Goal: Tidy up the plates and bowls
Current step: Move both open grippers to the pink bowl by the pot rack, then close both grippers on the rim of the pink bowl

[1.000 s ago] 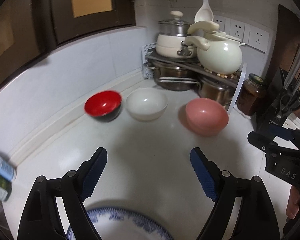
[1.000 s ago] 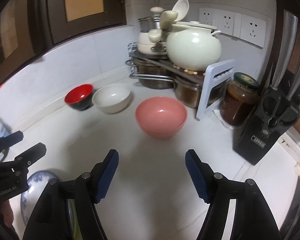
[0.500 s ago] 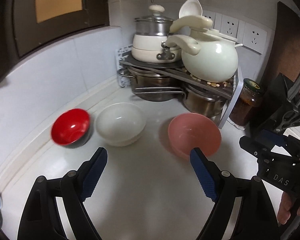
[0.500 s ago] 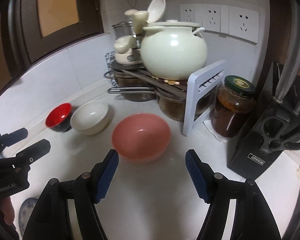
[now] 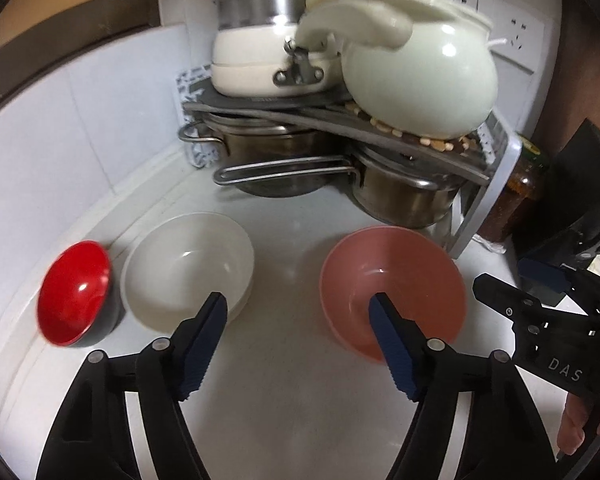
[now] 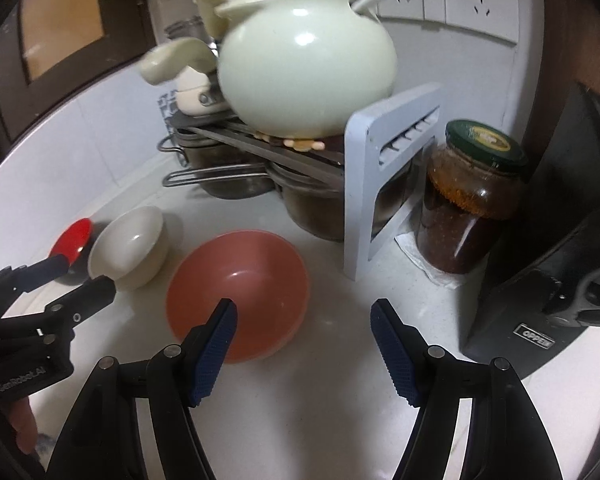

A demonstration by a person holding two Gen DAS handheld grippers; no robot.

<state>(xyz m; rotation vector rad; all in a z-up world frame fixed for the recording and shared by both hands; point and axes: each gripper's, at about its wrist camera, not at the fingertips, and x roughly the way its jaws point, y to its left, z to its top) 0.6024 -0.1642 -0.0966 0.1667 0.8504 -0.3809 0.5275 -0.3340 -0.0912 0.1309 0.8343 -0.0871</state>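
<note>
Closing left gripper (image 5: 298, 308) (nothing between), right gripper (image 6: 303, 312) spread, empty, pink bowl (image 6: 240, 280) below.

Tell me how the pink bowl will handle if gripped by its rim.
The pink bowl looks rigid and glossy, so probably slippery between pads. Its wide, rounded body on a narrower base suggests it may tip if pushed at the rim. Material unclear; possibly breakable.
</note>
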